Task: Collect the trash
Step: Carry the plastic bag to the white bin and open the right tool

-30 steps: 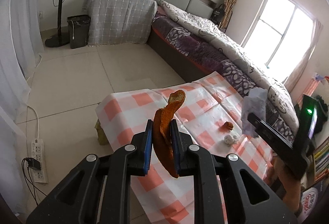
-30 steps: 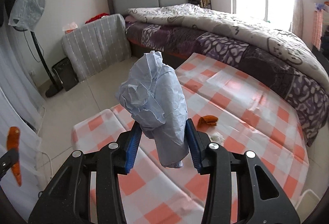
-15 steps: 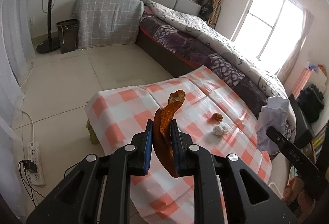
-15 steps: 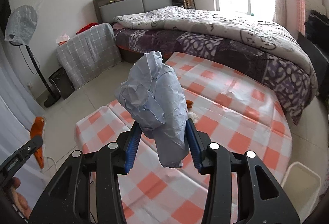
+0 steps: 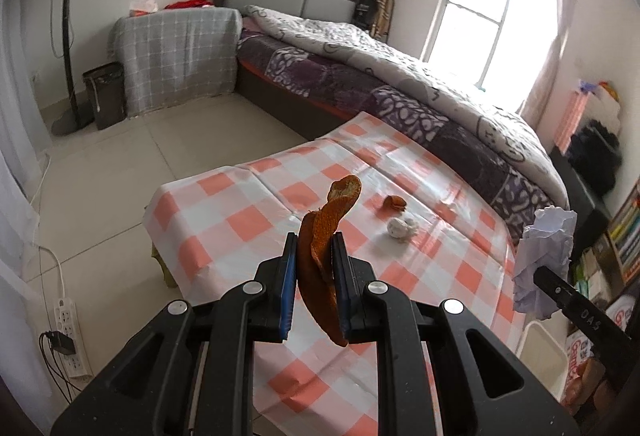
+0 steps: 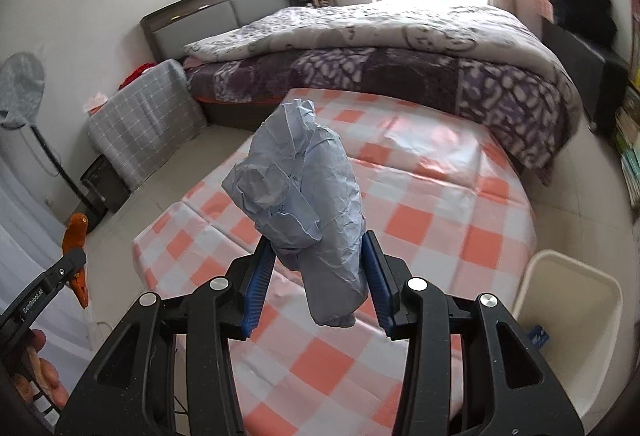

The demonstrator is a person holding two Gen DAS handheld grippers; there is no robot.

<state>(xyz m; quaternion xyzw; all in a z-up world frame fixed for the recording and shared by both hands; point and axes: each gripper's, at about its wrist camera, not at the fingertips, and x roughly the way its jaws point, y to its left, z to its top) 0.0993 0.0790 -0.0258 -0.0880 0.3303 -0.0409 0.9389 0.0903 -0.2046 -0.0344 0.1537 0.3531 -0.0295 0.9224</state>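
Note:
My left gripper [image 5: 314,260] is shut on a long orange peel [image 5: 322,248], held in the air above the checked table [image 5: 240,211]. My right gripper [image 6: 318,264] is shut on a crumpled pale blue paper [image 6: 308,195], also above the table. The paper shows at the right of the left wrist view [image 5: 544,256], and the peel at the left of the right wrist view [image 6: 76,240]. A small orange peel piece [image 5: 394,201] and a white paper ball [image 5: 402,228] lie on the table. A white bin [image 6: 568,320] stands on the floor beside the table's right side.
A bed with a purple and grey quilt [image 5: 400,75] runs along the far side of the table. A dark bin [image 5: 104,99] and a fan stand [image 5: 68,47] are at the far left wall. A power strip [image 5: 70,332] lies on the floor at left. Shelves [image 6: 628,151] stand at right.
Both grippers have swung to the right over the table with their loads still held. The white bin has come fully into the right wrist view.

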